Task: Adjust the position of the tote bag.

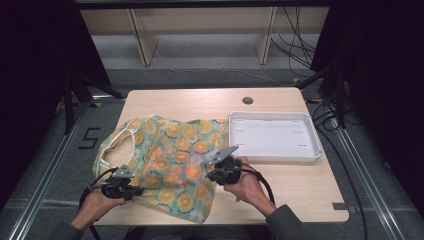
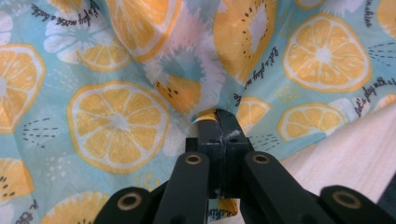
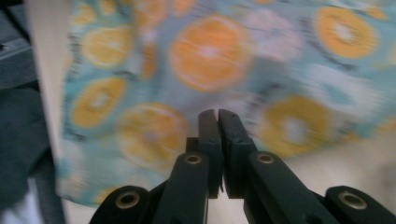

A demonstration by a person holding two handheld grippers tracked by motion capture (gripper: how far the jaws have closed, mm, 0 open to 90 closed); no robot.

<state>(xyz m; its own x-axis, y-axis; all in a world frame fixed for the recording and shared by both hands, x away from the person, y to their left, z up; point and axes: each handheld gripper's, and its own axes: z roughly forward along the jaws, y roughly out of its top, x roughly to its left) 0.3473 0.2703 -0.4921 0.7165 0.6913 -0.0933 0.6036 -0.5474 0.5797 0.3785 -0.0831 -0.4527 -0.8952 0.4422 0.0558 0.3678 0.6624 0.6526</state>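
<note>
A light-blue cloth bag (image 1: 175, 150) printed with orange slices lies rumpled on the left half of the wooden table (image 1: 200, 100), its pale handles trailing off to the left. My left gripper (image 1: 136, 190) is at the bag's near left corner. In the left gripper view it (image 2: 217, 114) is shut, with a fold of the bag (image 2: 116, 121) pinched at its tips. My right gripper (image 1: 211, 176) is at the bag's right edge. In the blurred right gripper view its jaws (image 3: 218, 113) stand together with nothing between them, the bag (image 3: 210, 51) just beyond.
A white, empty tray (image 1: 275, 116) sits on the right half of the table, close to the bag's far right corner. A round cable hole (image 1: 247, 100) lies near the far edge. Bare tabletop (image 1: 300, 190) stretches in front of the tray.
</note>
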